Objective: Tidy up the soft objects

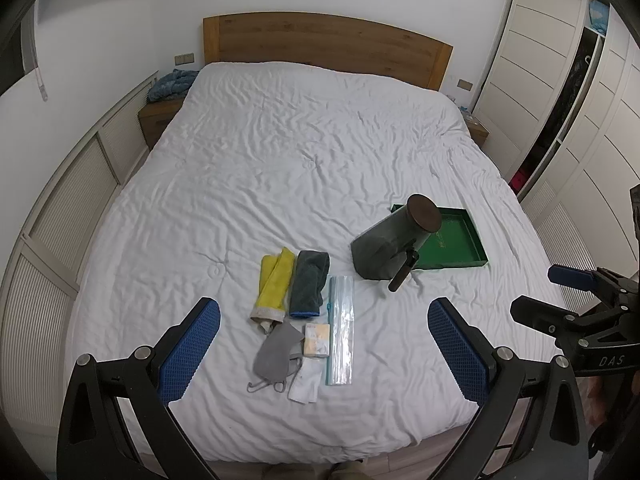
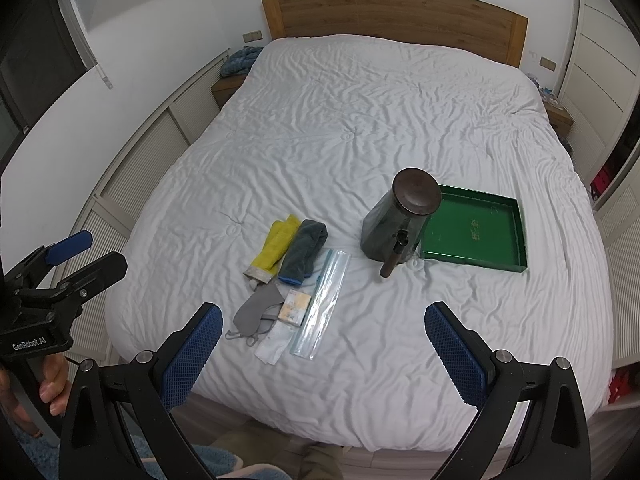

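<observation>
On the white bed (image 1: 280, 168) (image 2: 360, 112) lies a cluster of items: a yellow cloth (image 1: 273, 286) (image 2: 276, 249), a dark grey towel with a blue edge (image 1: 309, 282) (image 2: 303, 251), a grey face mask (image 1: 276, 354) (image 2: 256, 312), a small tissue pack (image 1: 317, 340) (image 2: 295, 307), a white wrapper (image 1: 306, 382) (image 2: 274, 344) and a clear plastic bag (image 1: 341, 330) (image 2: 324, 304). My left gripper (image 1: 324, 352) hovers open above the bed's foot, nothing between its blue pads. My right gripper (image 2: 324, 356) is likewise open and empty.
A dark green canister with a round lid and a handle (image 1: 394, 242) (image 2: 400, 220) leans against a green tray (image 1: 460, 240) (image 2: 476, 232) right of the cluster. A wooden headboard (image 1: 328, 46) stands behind; wardrobes (image 1: 560, 100) line the right. A hand (image 2: 52, 384) holds the left gripper.
</observation>
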{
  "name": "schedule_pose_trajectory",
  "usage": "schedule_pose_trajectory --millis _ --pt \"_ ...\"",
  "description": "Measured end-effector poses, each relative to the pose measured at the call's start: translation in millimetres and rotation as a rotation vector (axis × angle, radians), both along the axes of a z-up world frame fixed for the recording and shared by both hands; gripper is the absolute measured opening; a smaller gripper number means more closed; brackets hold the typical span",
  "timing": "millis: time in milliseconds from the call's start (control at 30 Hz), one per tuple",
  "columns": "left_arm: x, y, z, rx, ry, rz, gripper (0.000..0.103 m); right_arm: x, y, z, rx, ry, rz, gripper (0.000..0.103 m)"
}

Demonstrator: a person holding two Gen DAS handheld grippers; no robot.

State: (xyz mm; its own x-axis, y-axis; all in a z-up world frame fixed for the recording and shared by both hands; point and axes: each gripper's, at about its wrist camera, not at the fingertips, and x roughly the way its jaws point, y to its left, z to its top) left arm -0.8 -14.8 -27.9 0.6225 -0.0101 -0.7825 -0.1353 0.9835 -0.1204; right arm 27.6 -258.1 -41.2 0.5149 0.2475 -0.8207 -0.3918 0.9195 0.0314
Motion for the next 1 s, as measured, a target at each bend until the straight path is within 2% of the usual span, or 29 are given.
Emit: schedule_pose_trajectory --millis 600,833,1000 --pt "-1 0 -9 0.004 0.014 -0.001 0.102 11 -4 -13 0.0 0.017 0.002 0.103" --pt "5 14 -42 0.018 0.062 0.007 0.102 23 8 -34 0.001 0.03 0.01 0.103" --pt "20 30 -80 0.041 0.127 0.007 0.102 45 27 -74 -0.012 0.07 0.022 0.103"
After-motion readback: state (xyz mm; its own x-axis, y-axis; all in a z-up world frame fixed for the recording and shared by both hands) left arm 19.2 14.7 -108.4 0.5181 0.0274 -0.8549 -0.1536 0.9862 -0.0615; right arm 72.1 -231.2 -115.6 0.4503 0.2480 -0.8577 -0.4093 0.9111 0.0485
